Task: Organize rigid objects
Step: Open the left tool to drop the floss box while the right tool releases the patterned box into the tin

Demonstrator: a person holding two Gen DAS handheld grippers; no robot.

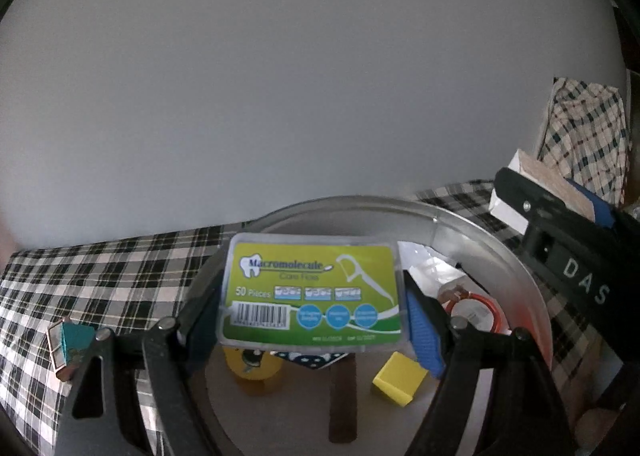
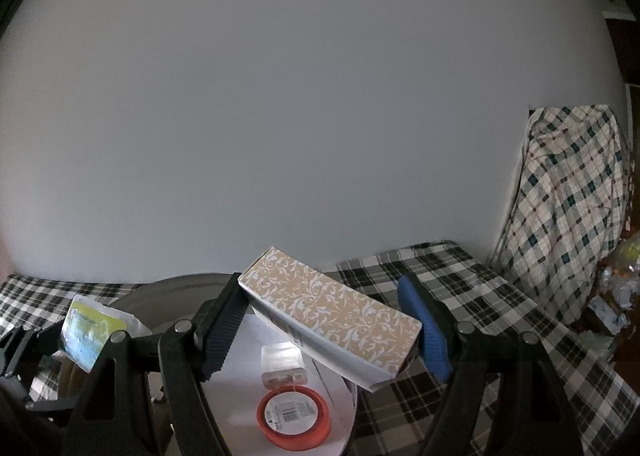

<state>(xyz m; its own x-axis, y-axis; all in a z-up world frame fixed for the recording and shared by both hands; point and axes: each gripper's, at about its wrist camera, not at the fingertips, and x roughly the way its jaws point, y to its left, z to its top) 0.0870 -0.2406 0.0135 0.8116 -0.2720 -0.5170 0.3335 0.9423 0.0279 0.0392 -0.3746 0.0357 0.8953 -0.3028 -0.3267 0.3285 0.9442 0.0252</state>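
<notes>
Clearly both claws are mid-carry, each with a load held over the round metal tray [image 1: 492, 252] on the checked bench [image 1: 100, 268]. Furthest left, a small teal tin [image 1: 66, 344] lies on the cloth outside the tray. Next, the left claw [image 1: 312, 314] is closed on the floss box [image 1: 312, 292], pads pressing its two short ends, label facing the camera, lifted above the tray floor. Under it lie a yellow pot [image 1: 256, 372], a brown stick [image 1: 342, 396], a yellow block [image 1: 398, 382] and an orange tape roll [image 2: 294, 418]. To the right, the right claw [image 2: 328, 332] pinches a patterned beige carton [image 2: 332, 316] end to end, tilted, above the tray's right edge. Judging by this, the step is placing. Next, each box needs lowering into a free patch, then letting go without knocking the tape.
</notes>
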